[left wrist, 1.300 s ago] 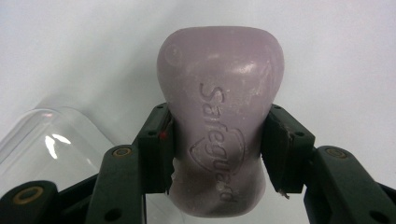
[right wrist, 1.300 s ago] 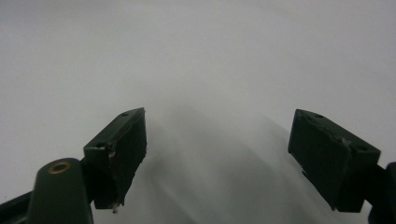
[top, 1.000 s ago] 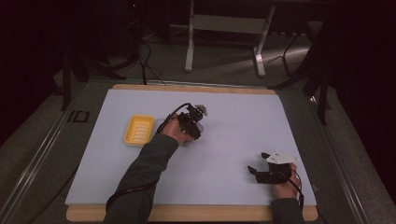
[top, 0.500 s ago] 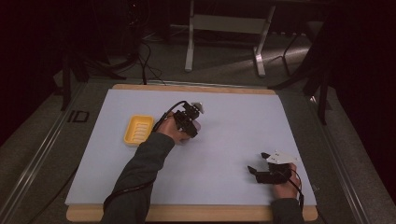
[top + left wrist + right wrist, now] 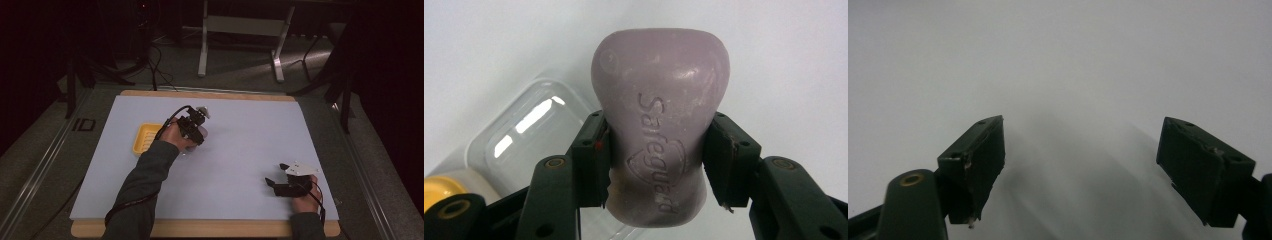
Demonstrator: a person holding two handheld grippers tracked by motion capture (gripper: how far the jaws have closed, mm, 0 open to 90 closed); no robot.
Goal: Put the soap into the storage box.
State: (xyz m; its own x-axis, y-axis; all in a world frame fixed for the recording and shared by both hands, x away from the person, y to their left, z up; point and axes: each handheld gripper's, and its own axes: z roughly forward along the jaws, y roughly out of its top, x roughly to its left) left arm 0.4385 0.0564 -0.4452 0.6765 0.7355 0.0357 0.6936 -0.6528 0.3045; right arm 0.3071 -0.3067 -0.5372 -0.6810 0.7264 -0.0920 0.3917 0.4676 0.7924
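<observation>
Since a second ago the left gripper (image 5: 192, 131) has drawn slightly nearer the person and toward the yellow tray (image 5: 147, 138), while the right gripper (image 5: 276, 182) has hardly shifted.

That yellow tray sits on the pale table mat (image 5: 240, 130) just left of the left hand; from the high view its inside looks bare, though the picture is too dim to be sure. In the left gripper view a clear plastic lid or box (image 5: 531, 135) lies on the mat under and behind the jaws, nothing visible in it, with a yellow edge (image 5: 439, 192) at the lower left corner.

Between the jaws is a lilac soap bar (image 5: 659, 130), stamped "Safeguard". Its long axis runs straight out along the jaws, away from the camera, the lettered face turned up toward the lens. Both pads press its waisted sides, so the left gripper is clamped firmly on it, lifted off the mat.

The left forearm, in a dark sleeve (image 5: 145, 185), reaches diagonally from the bottom edge toward the table's middle. The right hand (image 5: 305, 197) rests low near the front right corner, its gripper pointing left, jaws spread wide with nothing between them.
</observation>
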